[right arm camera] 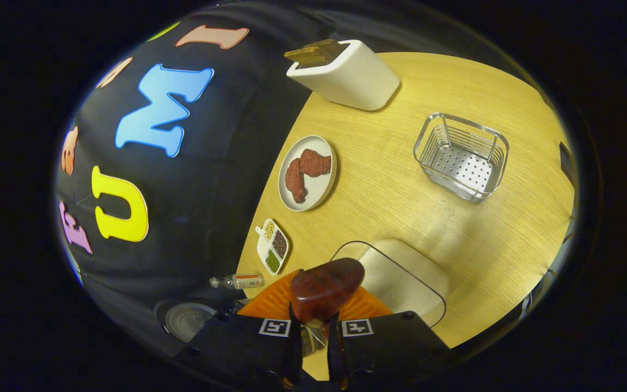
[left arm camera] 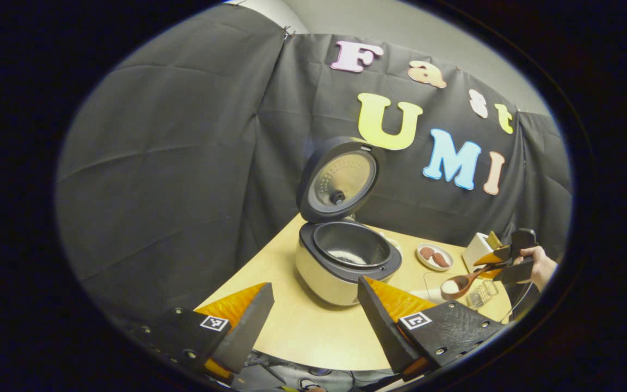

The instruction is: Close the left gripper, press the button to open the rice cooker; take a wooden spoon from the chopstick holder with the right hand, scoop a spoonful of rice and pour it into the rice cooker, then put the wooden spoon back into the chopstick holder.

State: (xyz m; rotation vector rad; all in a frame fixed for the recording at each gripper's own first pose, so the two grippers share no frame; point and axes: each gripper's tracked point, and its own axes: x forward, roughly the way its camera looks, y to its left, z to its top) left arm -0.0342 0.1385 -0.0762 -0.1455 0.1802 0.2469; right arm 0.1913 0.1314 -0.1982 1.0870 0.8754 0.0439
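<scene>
- Wooden spoon [right arm camera: 324, 291]: rigid, light; we clamp its handle in the right gripper [right arm camera: 313, 326].
- We keep the loose rice level.
- Left gripper [left arm camera: 313, 316]: fingers apart, empty.

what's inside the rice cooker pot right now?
Lid is up. In the rice cooker, the dark inner pot shows a small pale patch at the bottom, probably rice. The near wall hides the rest.

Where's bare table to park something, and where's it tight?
Free: the table in front of the cooker; also the patch between plate, basket and holder. Tight: along the wall edge, where the plate, spice tray and small bottle line up, and around the rice box under the right tool.
</scene>
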